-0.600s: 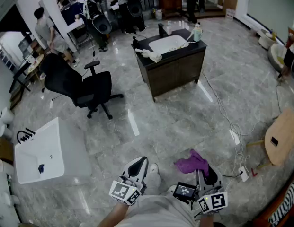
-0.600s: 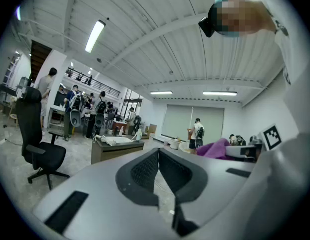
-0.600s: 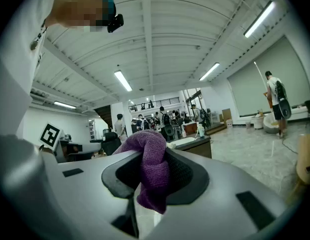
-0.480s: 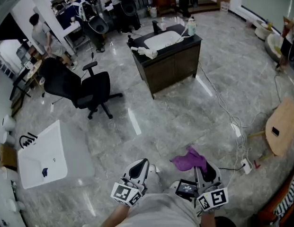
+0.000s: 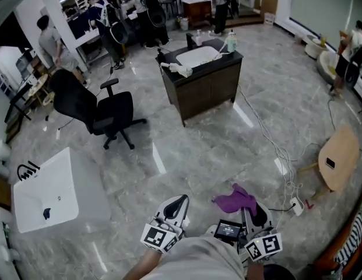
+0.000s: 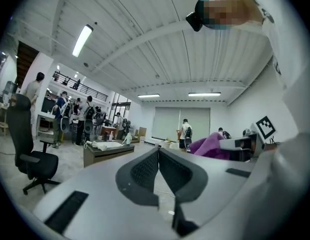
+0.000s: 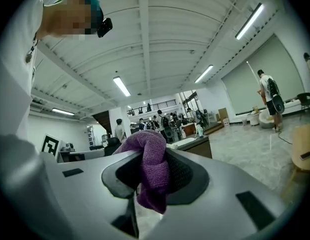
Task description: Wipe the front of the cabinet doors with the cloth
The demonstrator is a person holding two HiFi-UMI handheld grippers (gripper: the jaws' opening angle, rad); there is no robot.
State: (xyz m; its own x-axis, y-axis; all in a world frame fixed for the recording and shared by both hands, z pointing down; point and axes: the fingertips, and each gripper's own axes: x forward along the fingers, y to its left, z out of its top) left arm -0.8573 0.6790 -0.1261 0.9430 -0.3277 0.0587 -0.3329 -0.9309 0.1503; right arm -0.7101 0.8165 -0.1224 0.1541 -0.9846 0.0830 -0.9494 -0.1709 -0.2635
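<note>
Far left, a white rectangular sink unit [image 5: 44,191] was seen on the grey marble floor [image 5: 198,150], with a black wheeled office chair [image 5: 102,107] past it.

The left gripper [image 5: 176,202] was held low and level near the person's body. Its jaws were pressed together with nothing between them, so it took no part in the job.

In the middle distance stood the dark brown wooden cabinet with a white basin on top [image 5: 207,89], its door fronts turned toward the camera. It was well apart from both grippers, with open floor between.

The crumpled purple cloth [image 5: 234,199] was carried at the right gripper [image 5: 255,212], low down and just right of the left one. A bunched fold was clamped between the ribbed black pads [image 7: 183,173], so the jaws were kept partly apart by the fabric. The loose ends were seen spilling above and below the fingers, toward the cabinet side.

Far right, a light wooden round stool [image 5: 338,159] and white cables [image 5: 285,168] were noted on the floor.

Progress was judged as early. The cloth was picked up and gripped, but no door was touched. The walk to the cabinet and all wiping of both door fronts were left to do.
</note>
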